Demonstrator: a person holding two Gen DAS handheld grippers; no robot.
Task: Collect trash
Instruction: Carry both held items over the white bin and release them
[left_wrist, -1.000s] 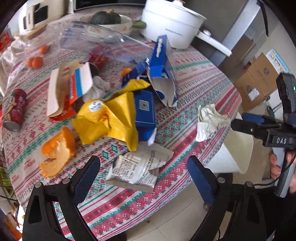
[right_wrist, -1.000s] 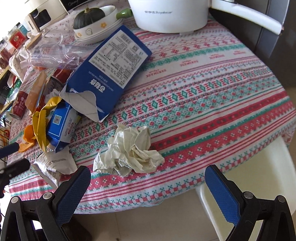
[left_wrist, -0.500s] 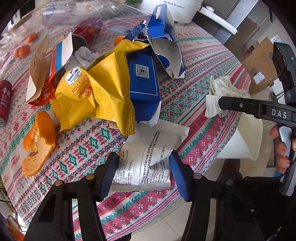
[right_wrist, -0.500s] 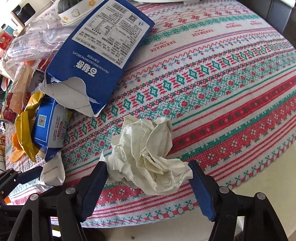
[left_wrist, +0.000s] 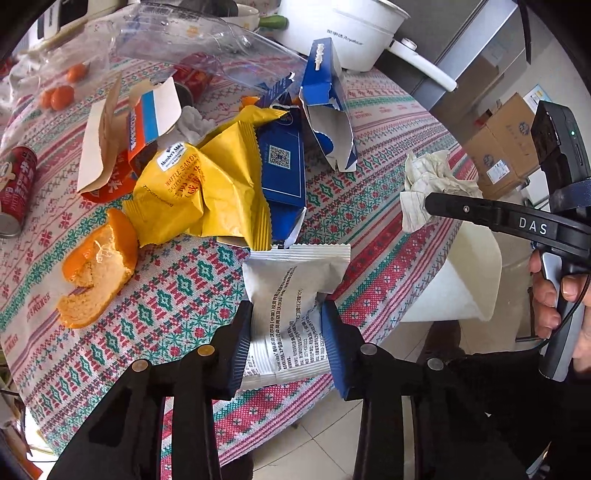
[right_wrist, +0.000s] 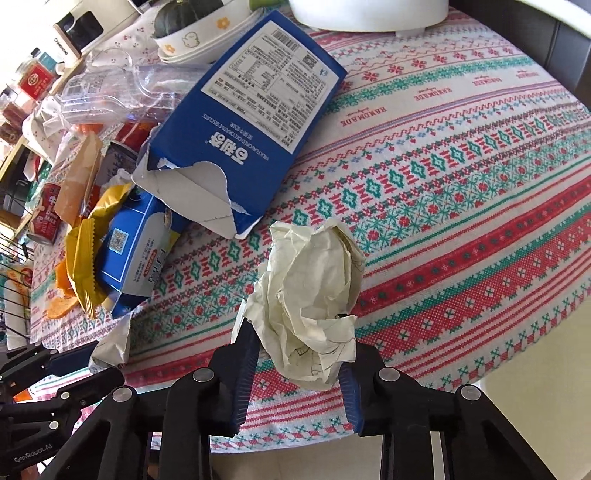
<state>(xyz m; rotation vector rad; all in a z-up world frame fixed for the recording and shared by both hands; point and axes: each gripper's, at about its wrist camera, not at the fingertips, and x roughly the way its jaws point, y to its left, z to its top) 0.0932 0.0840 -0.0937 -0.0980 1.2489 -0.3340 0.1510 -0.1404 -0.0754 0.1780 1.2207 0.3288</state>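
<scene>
- Left gripper (left_wrist: 286, 334): the jaws are clamped on the lower half of a white wrapper (left_wrist: 291, 295), one blue pad on each side edge. The wrapper lies at the near edge of the table (left_wrist: 177, 295), its lower end past the rim.
- Right gripper (right_wrist: 297, 354): the jaws are pressed against a crumpled paper ball (right_wrist: 310, 295) from both sides. The ball sits near the table edge, just clear of the torn blue box (right_wrist: 251, 122).
- Handling, wrapper: judged light, thin and slick. It buckles under the pads, so a grip across the flat middle holds better than one at the crimped end.
- Handling, paper ball: judged light and soft. It compresses under load; grip its thick middle, not a loose flap, which may tear or slip out.
- Edges: both items are at the table rim, with open floor below and toward the person. Withdrawal toward the person appears unobstructed.
- Clearance: the yellow bag (left_wrist: 199, 184), a small blue box (left_wrist: 282, 166) and an orange peel (left_wrist: 96, 269) crowd the area behind the wrapper. Lift before any sideways travel, or neighbouring litter may drag.
- The two grippers are near each other; keep their paths apart.
</scene>
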